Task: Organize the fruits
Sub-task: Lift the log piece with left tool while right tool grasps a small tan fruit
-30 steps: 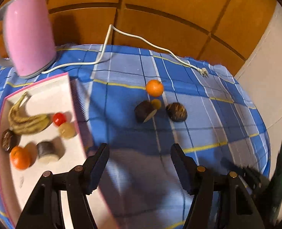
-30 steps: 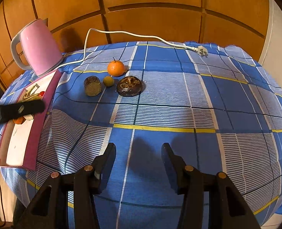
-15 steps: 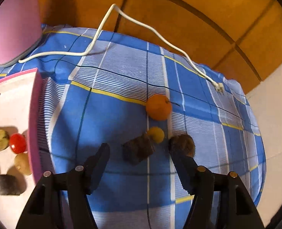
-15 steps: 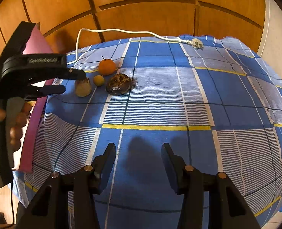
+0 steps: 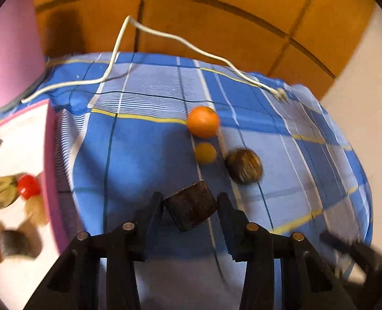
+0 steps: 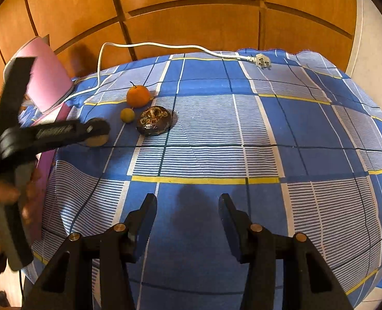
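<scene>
My left gripper (image 5: 189, 201) is open, its fingers on either side of a dark brown cut fruit piece (image 5: 191, 209) lying on the blue checked cloth; small gaps show on both sides. Beyond it lie an orange (image 5: 203, 125), a small yellow fruit (image 5: 205, 152) and a dark round fruit (image 5: 244, 165). The pink-rimmed white tray (image 5: 50, 170) at left holds a banana, a red fruit (image 5: 28, 186) and others. My right gripper (image 6: 188, 209) is open and empty above the cloth near the front. The left gripper (image 6: 95, 131) also shows in the right wrist view.
A pink kettle (image 5: 8, 51) stands at the back left, its white cord (image 5: 191, 46) trailing across the cloth to a plug (image 6: 262, 62). Wooden panels rise behind the table. The cloth (image 6: 268, 142) drops off at the right edge.
My left gripper has moved forward and down so the brown fruit piece sits between its fingers; the fingers have narrowed. The right gripper has stayed still.
</scene>
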`<act>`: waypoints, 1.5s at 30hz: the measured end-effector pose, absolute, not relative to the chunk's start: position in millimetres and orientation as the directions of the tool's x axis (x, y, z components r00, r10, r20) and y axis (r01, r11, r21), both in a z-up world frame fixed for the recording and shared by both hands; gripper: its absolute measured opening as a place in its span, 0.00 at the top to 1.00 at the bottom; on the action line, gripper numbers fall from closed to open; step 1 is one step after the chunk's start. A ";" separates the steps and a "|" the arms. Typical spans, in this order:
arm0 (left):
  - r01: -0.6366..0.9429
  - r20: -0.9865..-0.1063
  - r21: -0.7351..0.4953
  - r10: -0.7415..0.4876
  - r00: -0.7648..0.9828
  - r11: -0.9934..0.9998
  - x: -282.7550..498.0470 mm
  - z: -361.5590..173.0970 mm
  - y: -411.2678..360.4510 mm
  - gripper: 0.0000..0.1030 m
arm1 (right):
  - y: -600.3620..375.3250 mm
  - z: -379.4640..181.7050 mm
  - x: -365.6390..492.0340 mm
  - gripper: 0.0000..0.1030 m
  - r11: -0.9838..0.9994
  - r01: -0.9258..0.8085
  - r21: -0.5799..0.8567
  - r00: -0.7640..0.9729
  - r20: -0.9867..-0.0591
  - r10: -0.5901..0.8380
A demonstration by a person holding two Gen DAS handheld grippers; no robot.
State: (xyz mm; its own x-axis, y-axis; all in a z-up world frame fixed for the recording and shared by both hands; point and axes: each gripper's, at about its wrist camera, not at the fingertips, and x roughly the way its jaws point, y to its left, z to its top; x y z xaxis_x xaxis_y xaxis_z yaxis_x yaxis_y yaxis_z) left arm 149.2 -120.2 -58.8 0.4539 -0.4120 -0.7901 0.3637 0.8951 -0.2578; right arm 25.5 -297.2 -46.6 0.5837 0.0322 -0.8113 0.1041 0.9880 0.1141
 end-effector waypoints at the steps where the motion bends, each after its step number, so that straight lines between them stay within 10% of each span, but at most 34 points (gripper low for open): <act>1: 0.380 -0.787 -0.246 -0.412 0.458 0.892 139.1 -56.5 -119.7 0.58 | -296.5 -46.4 25.4 0.51 0.989 0.103 0.110 0.584 -0.811 0.030; 21: 0.446 -0.752 -0.070 -0.341 0.564 0.892 80.2 -79.3 -124.5 0.58 | -254.9 1.5 88.0 0.66 0.968 -0.220 0.124 0.608 -0.758 0.236; 45: 0.462 -0.745 -0.045 -0.337 0.576 0.886 77.6 -80.8 -126.2 0.58 | -206.1 -53.7 184.4 0.78 0.929 -0.363 -0.076 0.504 -0.855 0.127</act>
State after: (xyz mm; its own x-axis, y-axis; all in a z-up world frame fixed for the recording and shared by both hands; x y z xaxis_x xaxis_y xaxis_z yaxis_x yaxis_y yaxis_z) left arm 77.6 -126.2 -80.8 0.5756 -0.3375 -0.7449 0.4616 0.8860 -0.0447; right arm 184.4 -206.1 -53.7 0.5036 0.1270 -0.8546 -0.3629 0.9287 -0.0759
